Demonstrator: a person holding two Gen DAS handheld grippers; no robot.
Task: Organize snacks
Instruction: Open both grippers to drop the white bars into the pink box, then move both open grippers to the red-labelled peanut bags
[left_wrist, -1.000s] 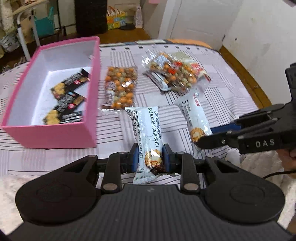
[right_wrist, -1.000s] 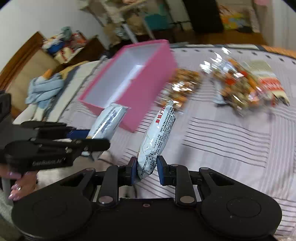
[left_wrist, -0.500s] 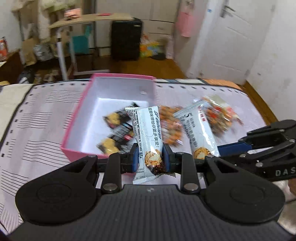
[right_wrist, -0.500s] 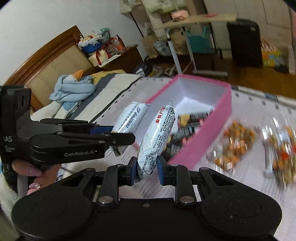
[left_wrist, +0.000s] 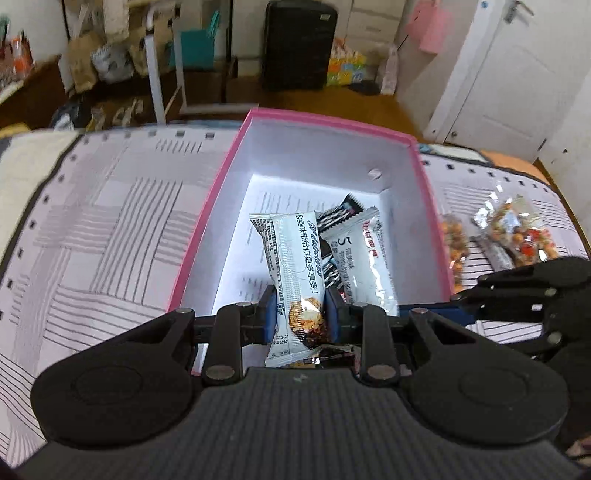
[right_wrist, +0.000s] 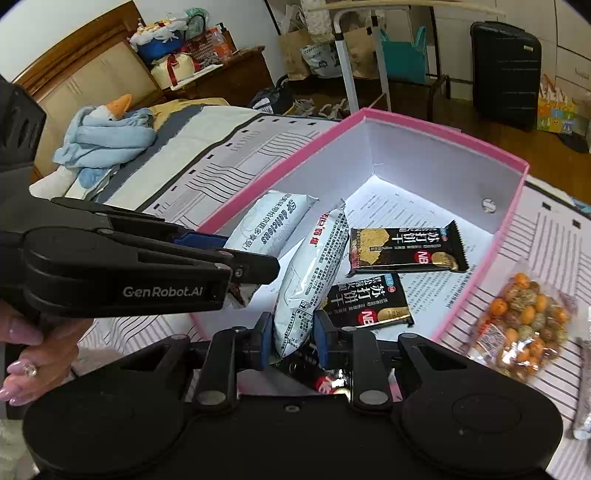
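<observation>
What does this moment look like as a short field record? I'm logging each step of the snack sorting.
left gripper: shut on a white snack pack, held over the pink box
right gripper: shut on a second white pack, also over the box
box contents: two black cracker packs flat on the floor
outside the box: clear bag of coated nuts on the striped sheet
release: not yet done

Even indoor light – white glare on the pink box (left_wrist: 430, 206) floor, blurred background, strong fisheye bending at edges.
</observation>
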